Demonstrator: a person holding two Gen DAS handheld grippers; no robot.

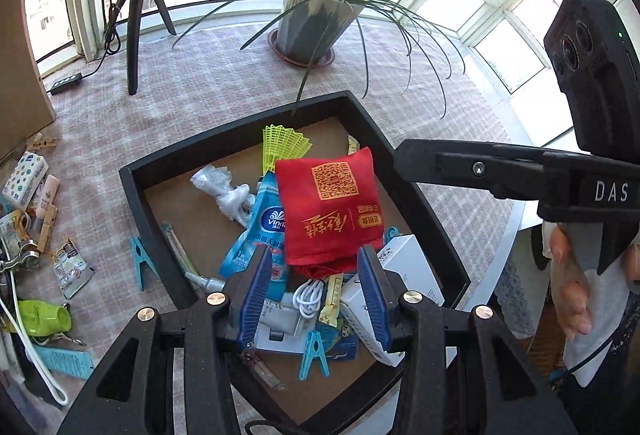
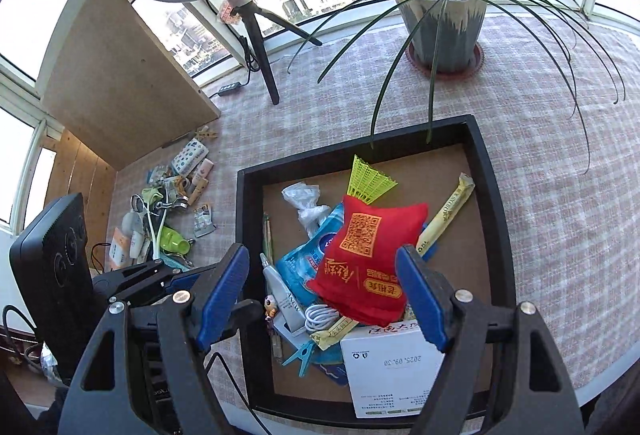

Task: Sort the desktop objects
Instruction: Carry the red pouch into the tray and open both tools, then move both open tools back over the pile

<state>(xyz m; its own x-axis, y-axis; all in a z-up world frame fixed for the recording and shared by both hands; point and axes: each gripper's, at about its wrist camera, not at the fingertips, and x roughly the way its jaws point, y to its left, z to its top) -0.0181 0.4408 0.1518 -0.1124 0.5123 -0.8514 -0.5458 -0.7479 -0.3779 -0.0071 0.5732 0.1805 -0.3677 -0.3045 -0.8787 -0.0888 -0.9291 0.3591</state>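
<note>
A black tray (image 1: pixel 224 134) (image 2: pixel 250 235) with a brown floor holds a heap of small items. A red pouch (image 1: pixel 328 211) (image 2: pixel 372 251) with a gold QR code lies on top, over a blue tissue pack (image 1: pixel 264 231) (image 2: pixel 304 263), a white cable (image 1: pixel 310 297) (image 2: pixel 320 315) and a white box (image 1: pixel 408 267) (image 2: pixel 388 375). My left gripper (image 1: pixel 316 277) hovers over the tray's near side, open and empty. My right gripper (image 2: pixel 322 277) hangs above the heap, open wider, nothing between its blue pads. Neither touches the pouch.
Loose items lie on the checked cloth left of the tray, among them a green object (image 1: pixel 44 315) (image 2: pixel 174 239). Behind the tray stand a potted plant (image 1: pixel 316 19) (image 2: pixel 444 19), whose long leaves droop over it, and a ring-light tripod (image 1: pixel 134 35) (image 2: pixel 260 47). A wooden board (image 2: pixel 120 75) leans at the left.
</note>
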